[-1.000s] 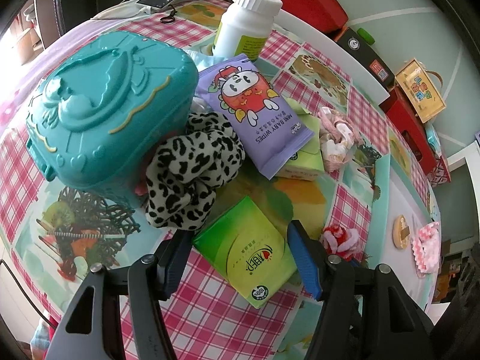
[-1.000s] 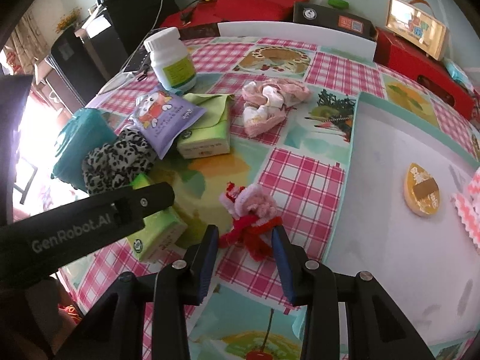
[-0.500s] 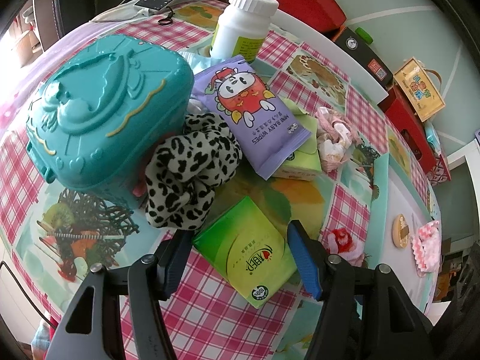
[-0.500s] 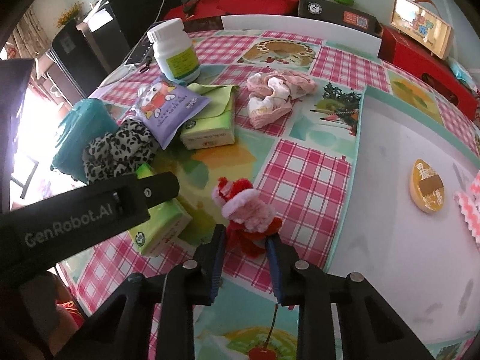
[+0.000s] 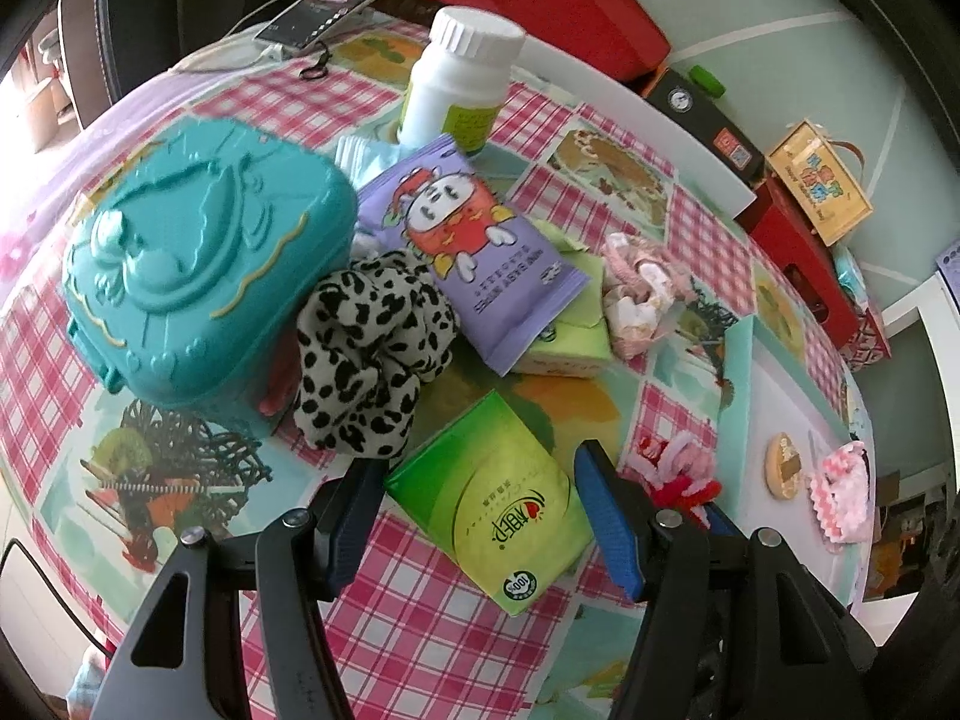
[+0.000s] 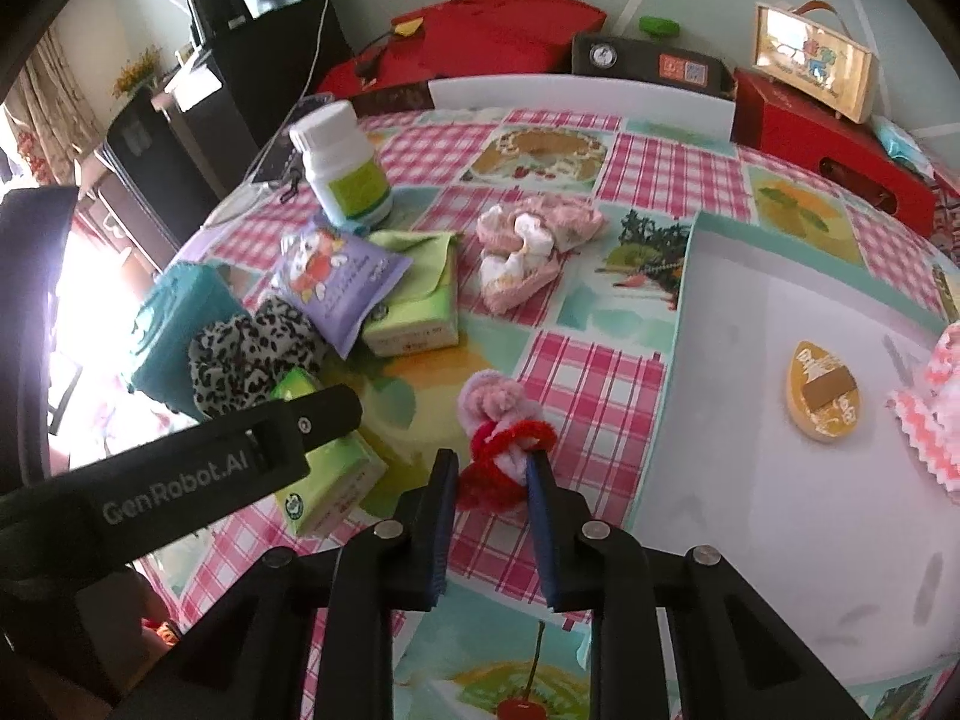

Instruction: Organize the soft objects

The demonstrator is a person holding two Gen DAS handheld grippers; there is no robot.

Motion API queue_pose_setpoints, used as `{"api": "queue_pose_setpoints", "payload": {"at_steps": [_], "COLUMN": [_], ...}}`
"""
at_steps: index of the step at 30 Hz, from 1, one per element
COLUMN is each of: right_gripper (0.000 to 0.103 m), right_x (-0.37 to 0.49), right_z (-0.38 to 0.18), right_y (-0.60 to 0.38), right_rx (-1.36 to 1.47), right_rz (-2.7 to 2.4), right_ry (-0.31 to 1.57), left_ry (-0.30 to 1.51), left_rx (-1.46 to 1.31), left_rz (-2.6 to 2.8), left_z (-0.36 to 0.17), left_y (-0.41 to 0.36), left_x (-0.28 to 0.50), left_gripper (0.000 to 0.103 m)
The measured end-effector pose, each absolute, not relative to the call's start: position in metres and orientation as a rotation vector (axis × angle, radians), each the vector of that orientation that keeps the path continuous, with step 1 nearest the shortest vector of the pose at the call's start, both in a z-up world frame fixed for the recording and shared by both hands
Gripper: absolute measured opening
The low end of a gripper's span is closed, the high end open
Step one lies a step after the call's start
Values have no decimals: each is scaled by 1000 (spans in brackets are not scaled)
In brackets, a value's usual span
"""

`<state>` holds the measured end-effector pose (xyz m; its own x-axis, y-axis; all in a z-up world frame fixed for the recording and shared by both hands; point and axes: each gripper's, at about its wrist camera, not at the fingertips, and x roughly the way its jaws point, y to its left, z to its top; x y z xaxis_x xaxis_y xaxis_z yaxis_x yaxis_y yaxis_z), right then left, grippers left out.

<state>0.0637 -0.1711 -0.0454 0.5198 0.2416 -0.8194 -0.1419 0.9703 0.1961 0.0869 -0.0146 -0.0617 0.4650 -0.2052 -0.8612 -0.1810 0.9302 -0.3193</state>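
The red and pink chenille-stem toy (image 6: pixel 501 447) is gripped between the narrowly parted fingers of the right gripper (image 6: pixel 491 468); whether it is lifted clear of the checked tablecloth (image 6: pixel 591 384) cannot quite be told from the right wrist view. In the left wrist view the same toy (image 5: pixel 675 471) is seen just right of the left gripper (image 5: pixel 477 477), whose jaws are spread wide with nothing held, a green tissue pack (image 5: pixel 498 504) lying on the cloth between them. A leopard-print scrunchie (image 5: pixel 372 354) is heaped against a teal plastic case (image 5: pixel 198 276), with a purple wet-wipes packet (image 5: pixel 480 246) propped on a second green pack (image 5: pixel 570 336). A pink scrunchie (image 5: pixel 639 294) is found beside these, and a white bottle (image 5: pixel 462 78) is stood behind.
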Motion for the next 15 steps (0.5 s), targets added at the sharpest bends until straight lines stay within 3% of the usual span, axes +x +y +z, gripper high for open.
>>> {"api": "queue_pose_setpoints", "payload": {"at_steps": [15], "right_gripper": [25], "right_x": [46], "right_z": [25], "right_y": [-225], "right_rx": [180], "right_rz": [25], "right_ry": [716], "left_ry": [951], "left_rx": [-317], "left_rz": [-140], "left_z": [3], "left_y": [-45], "left_x": [84], "left_gripper": [66]}}
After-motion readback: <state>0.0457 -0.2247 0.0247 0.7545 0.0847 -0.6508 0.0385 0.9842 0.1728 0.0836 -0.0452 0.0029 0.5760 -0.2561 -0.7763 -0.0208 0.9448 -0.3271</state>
